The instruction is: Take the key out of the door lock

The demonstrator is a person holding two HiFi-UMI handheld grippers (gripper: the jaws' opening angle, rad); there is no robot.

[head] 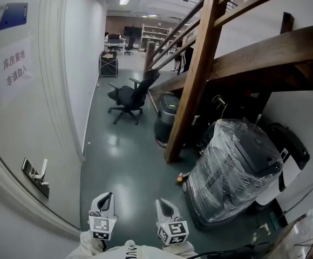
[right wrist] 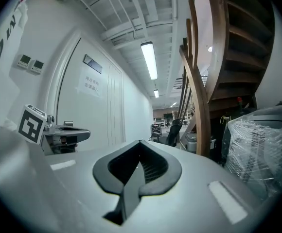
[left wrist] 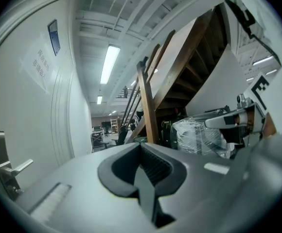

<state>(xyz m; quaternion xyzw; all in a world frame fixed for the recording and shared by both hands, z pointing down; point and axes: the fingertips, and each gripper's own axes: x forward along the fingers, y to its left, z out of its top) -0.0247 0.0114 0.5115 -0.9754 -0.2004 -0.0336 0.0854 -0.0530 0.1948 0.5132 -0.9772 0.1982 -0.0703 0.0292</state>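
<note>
Currently, both tools are held low at the bottom of the head view, side by side and clear of the door (head: pixel 32 117). The left gripper (head: pixel 107 197) has its jaws pressed together with nothing between them; the right gripper (head: pixel 162 203) is likewise closed and empty.

The door lock (head: pixel 33 175) is a metal plate with a lever handle (head: pixel 42 168), mounted on the white door at the left, apart from the left gripper. The key is too small to make out in any view.

The door carries a paper sign (head: pixel 13 63) and a blue plaque (head: pixel 8 16). The floor (head: pixel 124 155) is glossy grey-green and runs down a corridor. An office chair (head: pixel 130 97) stands on it. A wooden staircase post (head: pixel 191 80) rises at the right, with a plastic-wrapped machine (head: pixel 235 166) beside it.
</note>
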